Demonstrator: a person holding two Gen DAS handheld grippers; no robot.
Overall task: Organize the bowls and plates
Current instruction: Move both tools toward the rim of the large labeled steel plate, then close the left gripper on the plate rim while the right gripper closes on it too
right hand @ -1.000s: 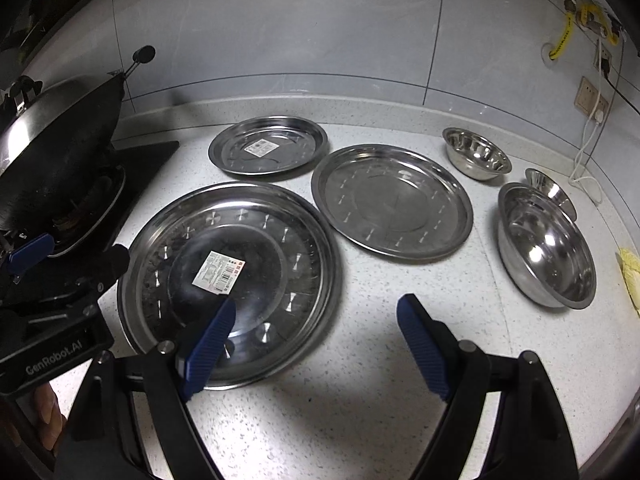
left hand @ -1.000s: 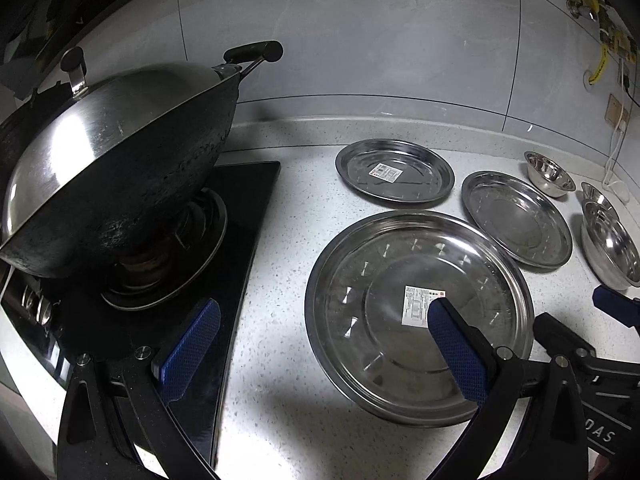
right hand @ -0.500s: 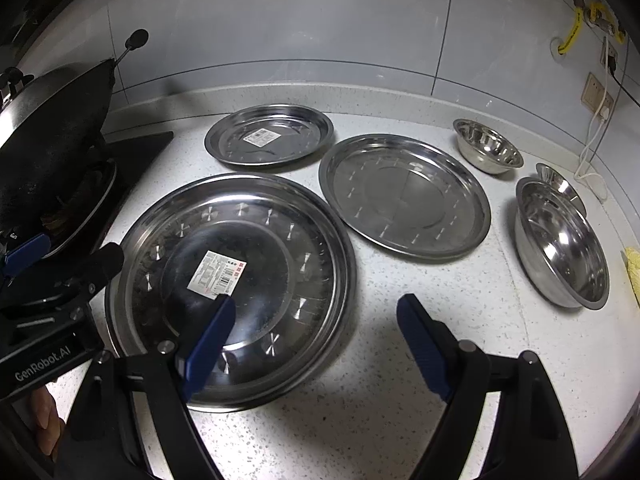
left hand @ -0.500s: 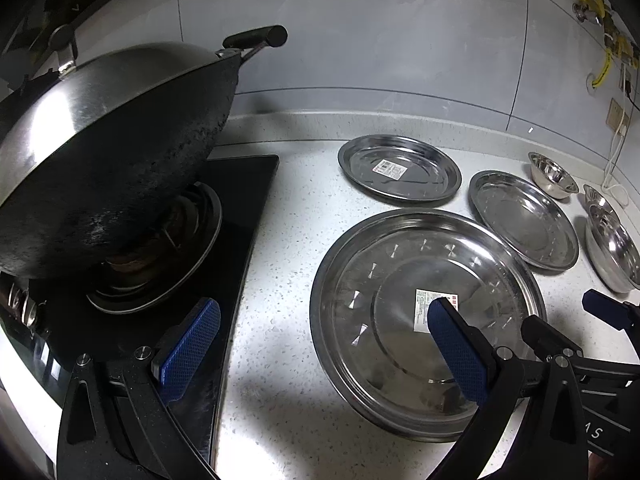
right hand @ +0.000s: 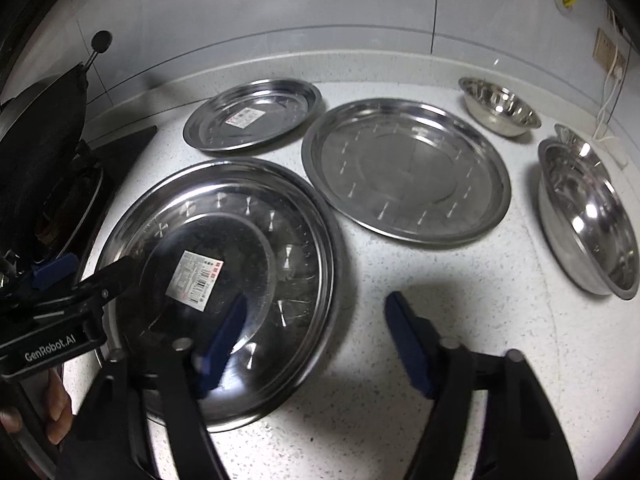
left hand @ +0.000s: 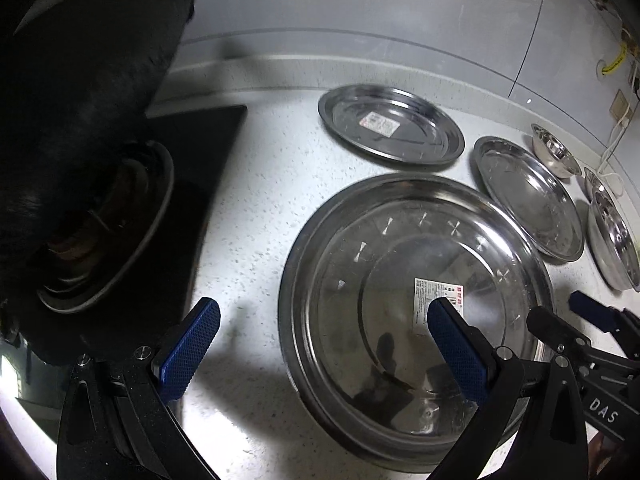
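Both claws are directed steeply down at the large plate (right hand: 216,280), which lies flat on the surface (right hand: 400,280) at the near left of the scene, just right of the stove (left hand: 192,184). The left claw (left hand: 320,344) is spread wide: its left pad stands over bare surface and its right pad over the plate's centre, so the plate's left rim lies between the jaws, untouched. The right claw (right hand: 316,340) has just been closing but remains spread; its left pad is over the plate's inner floor and its right pad over bare surface, so the right rim lies between its jaws, with no contact visible. The controlling relation is therefore rim-to-jaw: each claw straddles an opposite edge of the same plate. Being round, the plate has no long axis. The medium plate (right hand: 404,168) lies just right of it, the small plate (right hand: 252,116) beyond it, and the bowls (right hand: 588,212) at the far right.
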